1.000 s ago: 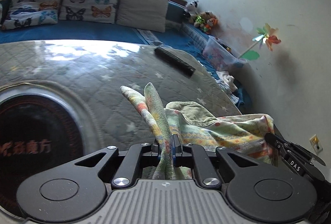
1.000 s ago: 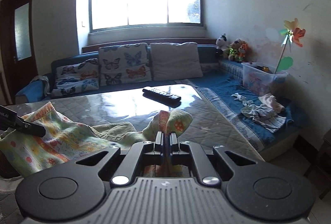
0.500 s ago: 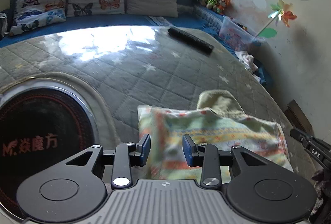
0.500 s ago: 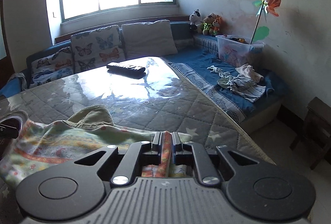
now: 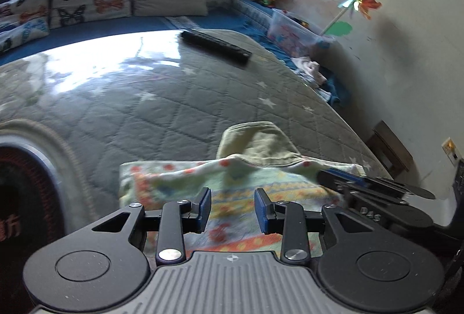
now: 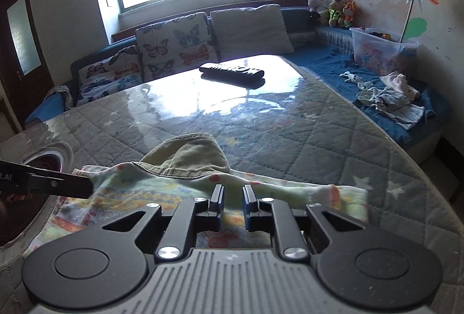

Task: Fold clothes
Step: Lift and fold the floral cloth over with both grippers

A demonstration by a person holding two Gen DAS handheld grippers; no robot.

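A small pastel patterned garment (image 5: 179, 180) (image 6: 145, 186) lies flat and folded on the quilted table cover, with an olive-green part (image 5: 258, 145) (image 6: 185, 154) sticking out at its far edge. My left gripper (image 5: 232, 193) hovers low over the garment's near-left part; its jaws stand apart and are closing, with nothing pinched between them. My right gripper (image 6: 233, 190) is over the near-right part. Its jaws stand a little apart and are opening, the cloth lying under them and not gripped. Each gripper shows at the edge of the other's view.
A black remote (image 5: 216, 45) (image 6: 232, 71) rests at the far side of the glossy quilted table (image 6: 290, 128). A round dark inset (image 5: 17, 198) lies at the left. Behind are a blue sofa with cushions (image 6: 246, 26), loose clothes (image 6: 388, 99) and a plastic box (image 6: 380, 52).
Both grippers held bunched cloth a second ago. The left jaws then opened, the right jaws parted a little, and the garment now lies flat. Both grippers came down lower.
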